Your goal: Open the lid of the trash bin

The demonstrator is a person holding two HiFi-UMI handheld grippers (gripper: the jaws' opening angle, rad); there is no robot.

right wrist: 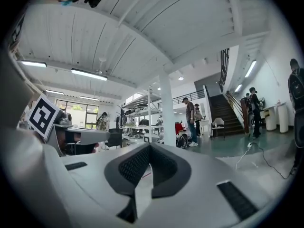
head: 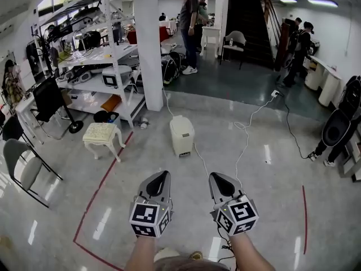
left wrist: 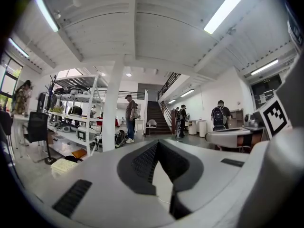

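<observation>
The trash bin [head: 181, 134] is a small white box with its lid down, standing on the glossy floor just past a white pillar [head: 148, 44]. A white cable runs from it across the floor towards me. My left gripper [head: 163, 175] and right gripper [head: 217, 177] hover side by side well short of the bin, both pointing at it and both with nothing held. In the left gripper view the jaws of the left gripper [left wrist: 158, 144] meet at the tips; the right gripper [right wrist: 149, 147] looks the same in its own view. The bin is hidden behind the jaws in both gripper views.
A cream cushioned stool [head: 101, 133] stands left of the bin, with a shelf rack [head: 101, 66] behind it and a chair [head: 22, 168] at far left. Red tape [head: 107, 174] and cables [head: 248, 123] cross the floor. People [head: 189, 27] stand far back; black gear [head: 338, 126] sits right.
</observation>
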